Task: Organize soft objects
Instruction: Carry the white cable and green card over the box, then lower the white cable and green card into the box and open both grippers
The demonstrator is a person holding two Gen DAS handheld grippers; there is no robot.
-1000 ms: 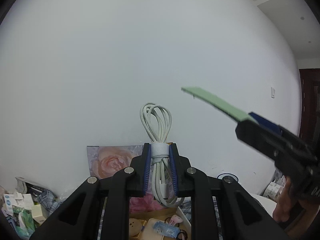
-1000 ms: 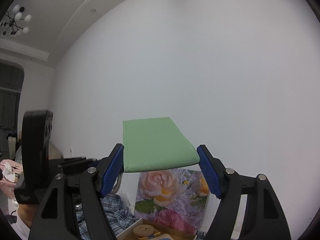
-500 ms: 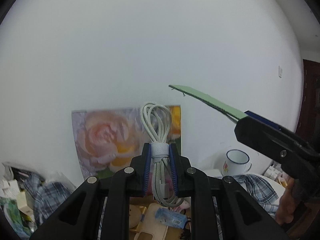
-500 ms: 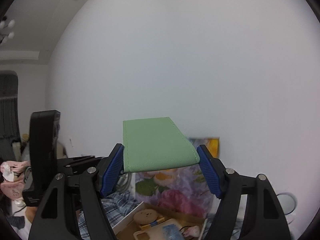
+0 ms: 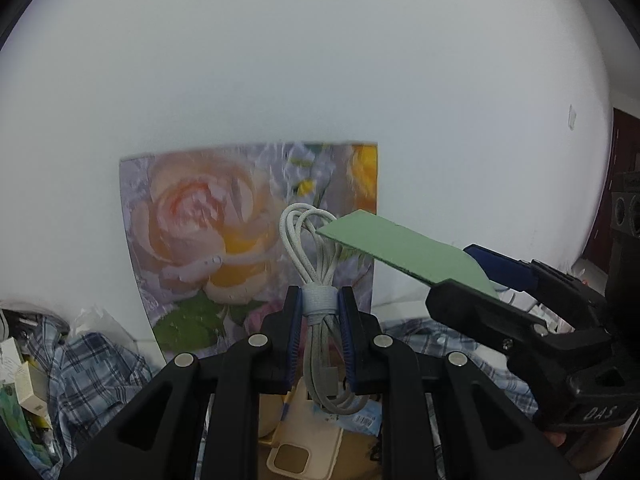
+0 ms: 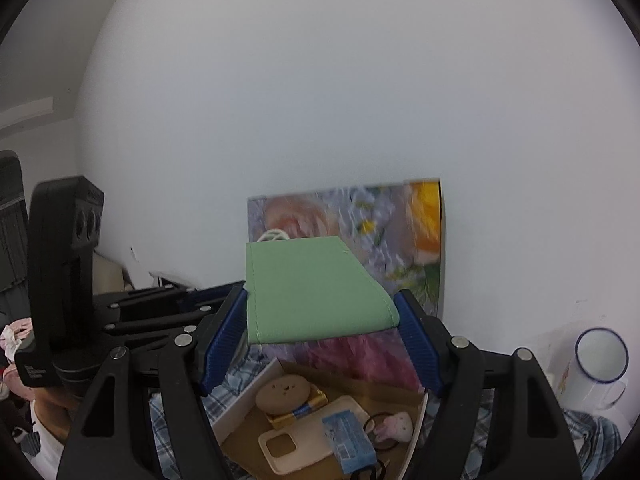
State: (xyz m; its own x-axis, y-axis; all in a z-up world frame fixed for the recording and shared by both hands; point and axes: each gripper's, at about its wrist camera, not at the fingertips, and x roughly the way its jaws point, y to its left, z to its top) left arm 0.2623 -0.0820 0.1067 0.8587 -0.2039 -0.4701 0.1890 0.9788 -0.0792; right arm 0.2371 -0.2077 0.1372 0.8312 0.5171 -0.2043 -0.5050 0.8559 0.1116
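Mid-carry, the left tool (image 5: pixel 319 344) clamps a coiled cable (image 5: pixel 320 300) while the right tool (image 6: pixel 320 340) grips a green pouch (image 6: pixel 316 296) half-open; next, lowering both into the box (image 6: pixel 384 396) at lower centre.

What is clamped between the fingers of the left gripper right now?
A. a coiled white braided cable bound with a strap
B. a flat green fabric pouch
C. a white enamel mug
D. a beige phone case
A: in the left wrist view the left gripper pinches the coiled white braided cable at its strap.
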